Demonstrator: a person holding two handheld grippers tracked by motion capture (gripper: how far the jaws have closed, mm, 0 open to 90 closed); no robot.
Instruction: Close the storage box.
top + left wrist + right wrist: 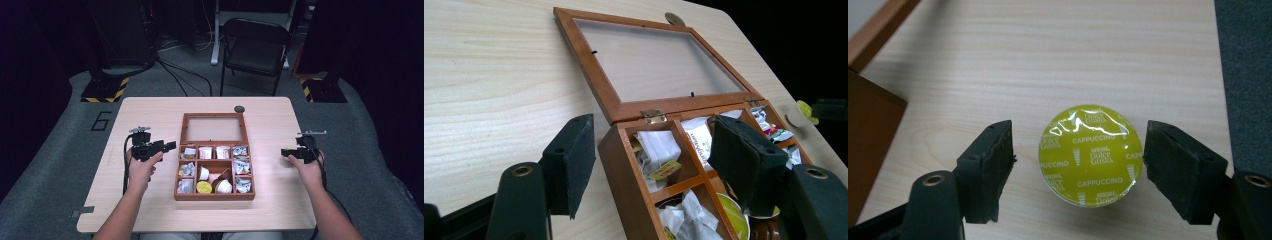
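Observation:
A wooden compartment box (214, 196) stands mid-table, its glass lid (214, 128) folded back flat. It holds tea sachets (205, 152) and coffee capsules (203, 187). A capsule with a yellow-green Cappuccino foil lid (1091, 155) lies on the table right of the box, also seen far off as a capsule (806, 112). My right gripper (1078, 167) is open around it, with a gap at each pad. My right gripper (288, 152) sits near the right table edge. My left gripper (170, 146) hovers open at the box's left side, and nothing sits between the left gripper (659, 165) pads.
A small dark round disc (239, 108) lies behind the lid. The table (150, 115) has bare wood at the left and front. A folding chair (255, 47) stands beyond the far edge. Grey floor (1248, 75) shows just past the right edge.

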